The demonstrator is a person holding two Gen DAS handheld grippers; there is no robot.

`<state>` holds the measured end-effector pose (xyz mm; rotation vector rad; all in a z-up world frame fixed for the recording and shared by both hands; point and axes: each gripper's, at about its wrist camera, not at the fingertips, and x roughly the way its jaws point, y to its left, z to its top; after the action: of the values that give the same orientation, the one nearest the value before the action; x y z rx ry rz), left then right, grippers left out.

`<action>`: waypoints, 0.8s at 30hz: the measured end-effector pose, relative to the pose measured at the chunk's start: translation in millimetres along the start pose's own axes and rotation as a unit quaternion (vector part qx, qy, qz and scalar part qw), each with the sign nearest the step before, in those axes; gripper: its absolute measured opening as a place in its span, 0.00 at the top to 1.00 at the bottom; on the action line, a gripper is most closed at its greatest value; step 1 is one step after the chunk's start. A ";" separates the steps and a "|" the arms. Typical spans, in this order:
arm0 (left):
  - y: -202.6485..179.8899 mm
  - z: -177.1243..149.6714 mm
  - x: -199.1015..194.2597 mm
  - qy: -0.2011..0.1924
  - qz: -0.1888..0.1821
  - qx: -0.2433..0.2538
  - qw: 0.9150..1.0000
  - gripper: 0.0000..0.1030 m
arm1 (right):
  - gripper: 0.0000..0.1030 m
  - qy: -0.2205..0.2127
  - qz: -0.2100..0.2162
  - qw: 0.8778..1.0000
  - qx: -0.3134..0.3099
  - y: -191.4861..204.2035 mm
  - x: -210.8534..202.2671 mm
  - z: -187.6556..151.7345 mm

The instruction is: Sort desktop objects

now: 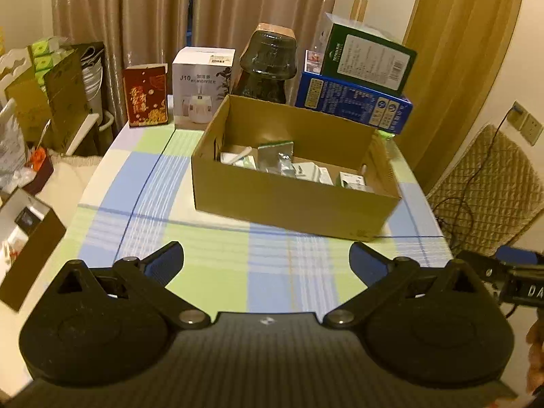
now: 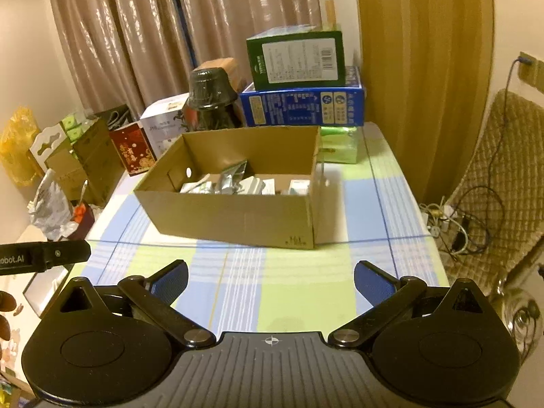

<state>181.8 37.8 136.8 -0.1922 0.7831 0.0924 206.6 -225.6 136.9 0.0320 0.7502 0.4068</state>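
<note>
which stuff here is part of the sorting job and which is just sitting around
Job: cardboard box, small packets inside it, left gripper, right gripper.

Lying about: humidifier box, red box, blue box, green box, dark jar.

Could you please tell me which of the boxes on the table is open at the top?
The plain brown cardboard box in the middle of the checked tablecloth: small packets show inside it. The white humidifier box, blue box and green box behind are all closed.
</note>
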 end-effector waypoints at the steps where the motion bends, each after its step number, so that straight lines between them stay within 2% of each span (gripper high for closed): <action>1: -1.0 -4.5 -6.5 0.000 0.001 -0.005 1.000 0.01 | 0.02 -0.002 -0.001 1.000 -0.002 0.8 -6.8 -5.2; 11: -12.4 -49.4 -65.1 -0.015 0.007 -0.002 1.000 0.01 | 0.02 -0.012 -0.005 0.999 -0.032 13.7 -60.9 -50.2; 24: -19.8 -83.7 -106.7 -0.026 0.021 0.004 0.999 0.01 | 0.02 -0.025 -0.001 0.999 -0.033 16.2 -98.1 -65.5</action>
<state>51.7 0.0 157.1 -0.1652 0.7363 0.1332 92.8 -254.6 155.9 -0.0199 0.6864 0.4264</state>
